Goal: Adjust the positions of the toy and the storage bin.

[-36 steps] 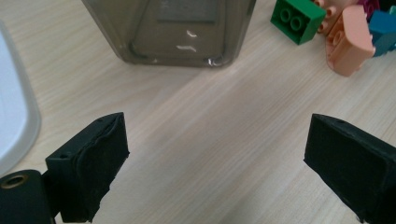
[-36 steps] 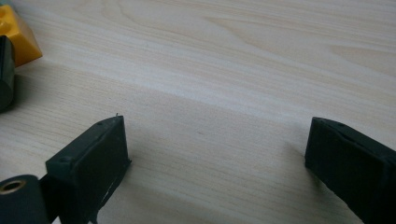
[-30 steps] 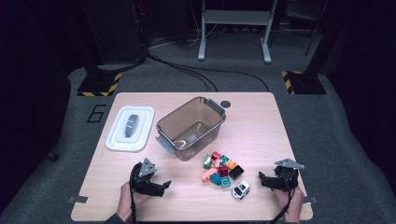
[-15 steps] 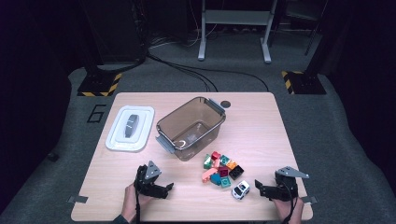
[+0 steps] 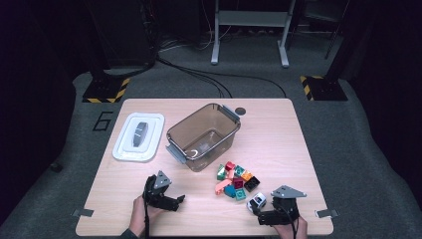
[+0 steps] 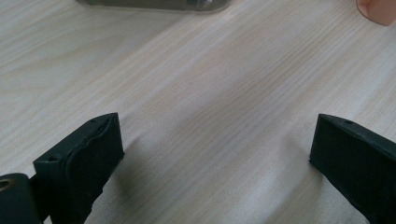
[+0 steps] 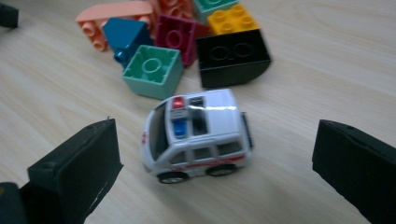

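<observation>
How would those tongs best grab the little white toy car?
Probably across the toy car's body, one jaw on its front, one on its rear. It stands on its wheels, side-on between the right tongs' open jaws, so coming in low from the table's near edge suits.

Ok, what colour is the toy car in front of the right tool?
White toy car, with red and blue roof lights; the right gripper view shows it best.

The wooden table [image 5: 278, 134] bears a lid [image 5: 139, 137], bin [image 5: 203, 137], blocks [image 5: 235, 180] and toy car [image 5: 257, 201].
</observation>
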Motion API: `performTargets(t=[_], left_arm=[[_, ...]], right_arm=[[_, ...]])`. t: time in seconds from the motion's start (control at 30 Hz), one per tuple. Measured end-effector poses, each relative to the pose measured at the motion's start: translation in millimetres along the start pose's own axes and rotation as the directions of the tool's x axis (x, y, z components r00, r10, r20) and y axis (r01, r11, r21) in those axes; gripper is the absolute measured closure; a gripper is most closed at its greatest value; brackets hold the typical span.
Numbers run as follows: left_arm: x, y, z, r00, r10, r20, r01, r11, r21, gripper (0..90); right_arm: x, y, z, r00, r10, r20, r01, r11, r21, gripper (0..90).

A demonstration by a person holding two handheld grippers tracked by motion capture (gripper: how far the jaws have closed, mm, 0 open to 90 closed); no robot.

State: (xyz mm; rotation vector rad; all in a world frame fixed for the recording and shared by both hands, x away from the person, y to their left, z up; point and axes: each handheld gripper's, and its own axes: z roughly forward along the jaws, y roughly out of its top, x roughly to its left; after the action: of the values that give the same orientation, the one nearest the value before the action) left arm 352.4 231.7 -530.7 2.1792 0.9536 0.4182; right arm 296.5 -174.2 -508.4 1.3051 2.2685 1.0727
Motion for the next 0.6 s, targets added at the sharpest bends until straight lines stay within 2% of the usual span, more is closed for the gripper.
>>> performTargets(t=[0.1, 0.2, 0.23, 0.33, 0.4, 0.43, 0.53, 0.6], left_arm=[[0.4, 0.0, 0.3, 1.0000, 0.004, 0.002, -0.004, 1.0000, -0.003, 2.4], [0.4, 0.0, 0.3, 1.0000, 0.005, 0.002, -0.005, 1.0000, -0.003, 2.4], [0.7, 0.2, 0.6, 1.0000, 0.007, 0.002, -0.007, 1.0000, -0.004, 2.3], [0.8, 0.2, 0.5, 1.0000, 0.007, 0.006, -0.007, 1.0000, 0.000, 2.1], [0.9, 0.2, 0.4, 0.9999, 0.009, 0.005, -0.009, 1.0000, 0.000, 2.1], [0.7, 0.2, 0.6, 1.0000, 0.006, 0.006, -0.006, 1.0000, -0.001, 2.1], [0.5, 0.2, 1.0, 1.0000, 0.001, 0.003, -0.001, 1.0000, -0.009, 2.1], [0.5, 0.2, 1.0, 1.0000, 0.002, 0.003, -0.002, 1.0000, -0.009, 2.1]], right_arm=[[6.5, -1.7, 11.2, 0.9995, -0.031, 0.003, 0.031, 0.999, 0.034, 1.5], [8.3, -1.9, 13.3, 0.9990, -0.043, 0.007, 0.043, 0.998, 0.036, 3.3], [11.0, -2.1, 14.7, 0.9972, -0.070, 0.025, 0.069, 0.997, 0.041, 6.2], [12.2, -2.7, 15.9, 0.9963, -0.078, 0.035, 0.077, 0.996, 0.038, 10.2], [12.9, -2.8, 16.0, 0.9955, -0.083, 0.047, 0.081, 0.996, 0.040, 16.2], [13.2, -3.4, 16.6, 0.9946, -0.089, 0.053, 0.087, 0.995, 0.040, 23.5], [12.4, -4.0, 17.8, 0.9936, -0.093, 0.064, 0.090, 0.995, 0.043, 23.9], [11.9, -4.0, 17.3, 0.9953, -0.079, 0.056, 0.077, 0.996, 0.043, 24.1]])
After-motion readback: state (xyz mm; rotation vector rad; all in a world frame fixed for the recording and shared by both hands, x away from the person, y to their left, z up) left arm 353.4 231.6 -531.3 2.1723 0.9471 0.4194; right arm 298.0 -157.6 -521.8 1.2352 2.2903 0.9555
